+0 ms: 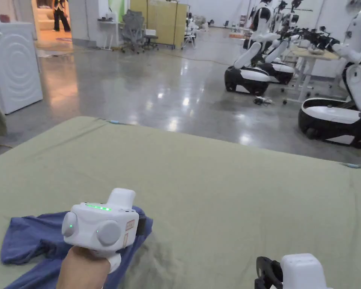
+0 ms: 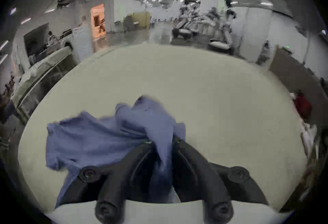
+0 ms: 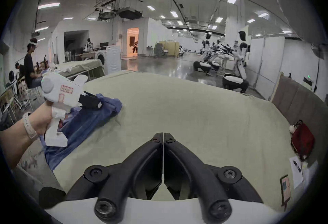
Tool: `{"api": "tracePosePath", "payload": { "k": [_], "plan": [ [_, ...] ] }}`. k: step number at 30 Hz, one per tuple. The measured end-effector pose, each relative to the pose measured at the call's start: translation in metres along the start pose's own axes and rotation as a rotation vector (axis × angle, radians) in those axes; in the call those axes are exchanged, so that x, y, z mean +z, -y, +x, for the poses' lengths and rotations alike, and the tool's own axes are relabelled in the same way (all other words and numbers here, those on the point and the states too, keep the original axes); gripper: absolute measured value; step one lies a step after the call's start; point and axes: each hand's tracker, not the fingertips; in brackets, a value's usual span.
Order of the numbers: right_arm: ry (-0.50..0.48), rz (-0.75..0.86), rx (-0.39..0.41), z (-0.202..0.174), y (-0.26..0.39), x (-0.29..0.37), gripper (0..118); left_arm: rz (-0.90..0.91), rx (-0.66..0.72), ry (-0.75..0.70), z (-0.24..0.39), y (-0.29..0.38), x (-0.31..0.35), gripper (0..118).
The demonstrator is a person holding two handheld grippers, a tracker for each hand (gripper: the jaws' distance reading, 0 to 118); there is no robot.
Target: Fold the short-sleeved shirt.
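Wide surface under olive-green cloth cover (image 1: 221, 188): mostly bare.
Blue short-sleeved cotton shirt (image 2: 92, 139): crumpled heap at near-left corner of surface, not spread, no fold visible. Judgement: task at start; flattening and all folds left.
Left gripper (image 2: 162, 142): over shirt, fingers clamped on bunch of blue fabric.
Right gripper (image 3: 163, 134): above bare cover, well apart from shirt, fingers together, holding nothing.
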Motion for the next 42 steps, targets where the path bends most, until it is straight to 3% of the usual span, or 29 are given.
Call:
{"api": "tracePosePath", "payload": {
  "k": [8, 13, 18, 22, 23, 25, 26, 33, 37, 38, 39, 41, 42],
  "plan": [
    [0.167, 0.062, -0.058, 0.089, 0.008, 0.068, 5, 0.089, -0.14, 0.358, 0.2, -0.035, 0.019, 11],
    [0.27, 0.042, -0.093, 0.139, 0.024, 0.093, 5, -0.066, -0.282, 0.426, 0.307, 0.016, -0.025, 11],
    [0.296, 0.026, -0.125, 0.17, 0.047, 0.096, 5, -0.258, -0.324, 0.39, 0.354, 0.092, -0.089, 11],
    [0.293, 0.017, -0.129, 0.177, 0.052, 0.093, 5, -0.204, -0.291, 0.382, 0.347, 0.097, -0.08, 13],
    [0.287, 0.022, -0.13, 0.176, 0.051, 0.092, 5, -0.151, -0.28, 0.397, 0.342, 0.091, -0.07, 20],
    [0.281, 0.031, -0.127, 0.172, 0.048, 0.093, 5, -0.03, -0.265, 0.448, 0.329, 0.08, -0.033, 82],
    [0.28, 0.044, -0.12, 0.169, 0.046, 0.094, 5, 0.016, -0.259, 0.442, 0.322, 0.075, -0.013, 102],
    [0.261, 0.11, -0.126, 0.134, 0.04, 0.105, 5, 0.389, -0.294, 0.218, 0.241, 0.074, 0.144, 107],
    [0.216, 0.108, -0.119, 0.104, 0.041, 0.1, 5, 0.364, -0.314, 0.105, 0.187, 0.097, 0.193, 107],
    [0.193, 0.1, -0.132, 0.096, 0.04, 0.098, 5, 0.309, -0.335, 0.136, 0.174, 0.103, 0.197, 106],
    [0.164, 0.088, -0.153, 0.088, 0.04, 0.094, 5, 0.254, -0.351, 0.131, 0.165, 0.11, 0.198, 87],
    [0.126, 0.081, -0.155, 0.072, 0.04, 0.089, 5, 0.18, -0.385, -0.011, 0.145, 0.123, 0.196, 7],
    [0.117, 0.078, -0.151, 0.067, 0.041, 0.087, 5, 0.194, -0.387, -0.025, 0.133, 0.127, 0.196, 4]
  ]
}}
